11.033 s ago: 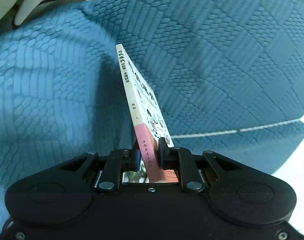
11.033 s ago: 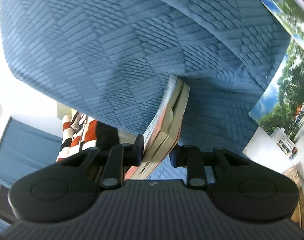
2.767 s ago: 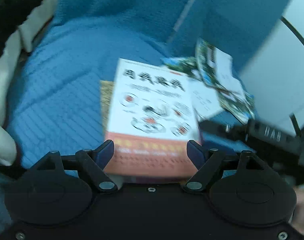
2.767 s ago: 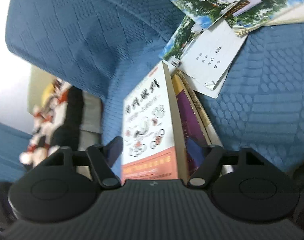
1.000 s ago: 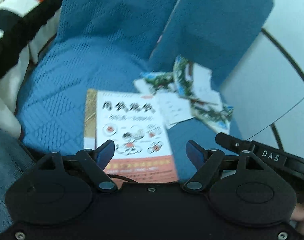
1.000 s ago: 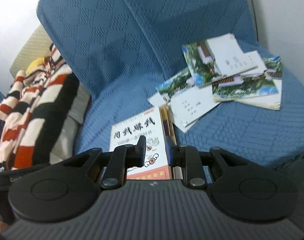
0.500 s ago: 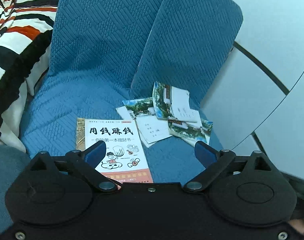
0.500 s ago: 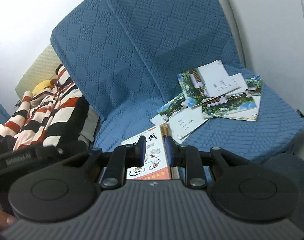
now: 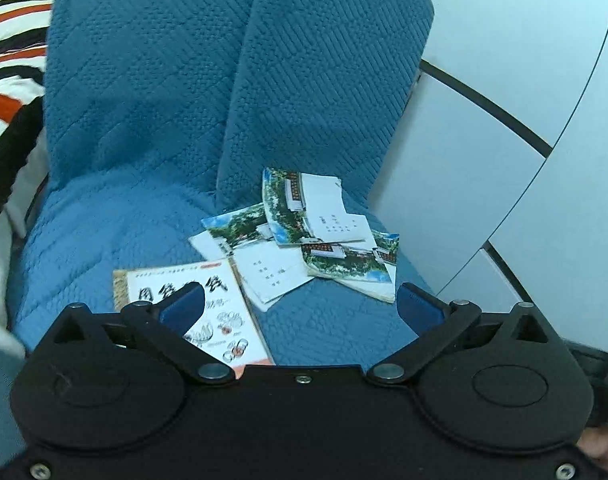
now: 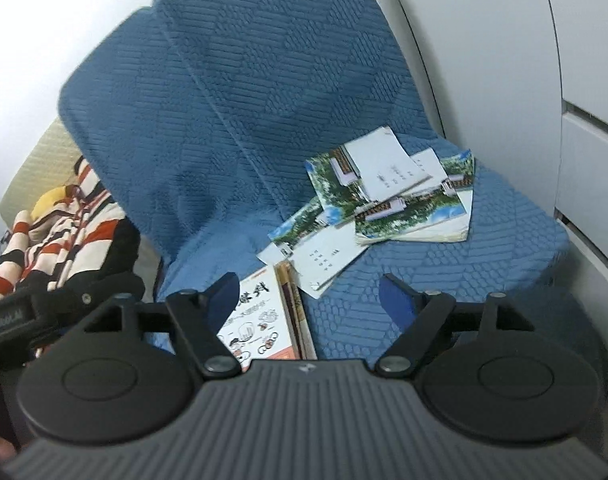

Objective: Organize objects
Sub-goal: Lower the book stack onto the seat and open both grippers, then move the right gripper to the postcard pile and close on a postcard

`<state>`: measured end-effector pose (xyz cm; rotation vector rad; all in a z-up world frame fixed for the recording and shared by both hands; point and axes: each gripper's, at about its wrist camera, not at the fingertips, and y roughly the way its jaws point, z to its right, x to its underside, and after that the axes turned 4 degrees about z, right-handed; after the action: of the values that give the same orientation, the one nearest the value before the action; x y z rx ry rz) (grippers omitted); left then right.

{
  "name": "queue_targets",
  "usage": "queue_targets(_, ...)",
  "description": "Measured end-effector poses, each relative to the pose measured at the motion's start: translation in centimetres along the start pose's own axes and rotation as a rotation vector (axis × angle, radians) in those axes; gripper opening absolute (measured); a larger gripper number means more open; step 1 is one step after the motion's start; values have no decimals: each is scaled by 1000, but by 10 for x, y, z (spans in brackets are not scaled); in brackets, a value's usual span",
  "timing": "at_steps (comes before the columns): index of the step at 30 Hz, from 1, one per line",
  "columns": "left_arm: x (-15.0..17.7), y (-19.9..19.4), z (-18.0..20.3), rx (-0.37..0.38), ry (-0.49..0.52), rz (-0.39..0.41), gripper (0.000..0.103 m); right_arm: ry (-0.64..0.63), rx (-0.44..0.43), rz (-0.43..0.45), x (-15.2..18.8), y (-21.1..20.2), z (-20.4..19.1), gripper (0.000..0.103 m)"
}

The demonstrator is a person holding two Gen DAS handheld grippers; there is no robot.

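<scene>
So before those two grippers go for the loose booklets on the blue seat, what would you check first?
1. Left gripper empty, jaws wide after just opening: ok.
2. Right gripper empty, jaws just opened: ok.
3. White book lies flat on the brown book, both on the blue seat: ok.
4. Loose booklets tidy: not ok, they overlap at odd angles.
5. White card clear of the books: not ok, it reaches the brown book's edge.
6. How many booklets are in the pile: cannot tell.

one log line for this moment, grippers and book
left hand-held gripper: open, empty | right hand-held gripper: just opened, empty | white book: flat on seat
</scene>
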<state>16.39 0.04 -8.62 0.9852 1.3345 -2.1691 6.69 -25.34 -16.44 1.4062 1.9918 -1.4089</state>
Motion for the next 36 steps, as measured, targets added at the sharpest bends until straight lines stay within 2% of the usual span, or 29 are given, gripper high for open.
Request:
queue_targets(12, -29, 78, -30, 60, -1, -28, 102, 31, 38, -32, -4, 62, 4, 79)
queue_targets(18, -39, 115, -48, 50, 8, -42, 102, 85, 38, -65, -19, 101, 3, 79)
queue_targets(27, -54, 164, -67, 70, -11, -64, 102, 254, 16, -137, -36, 142, 8, 79)
queue_targets(33, -64, 204, -83, 92, -102, -116, 101, 370, 16, -136, -42, 168, 18, 79)
queue_targets(36, -68, 223, -85, 106, -115, -133, 101, 432, 22, -128, -44, 184, 25, 79)
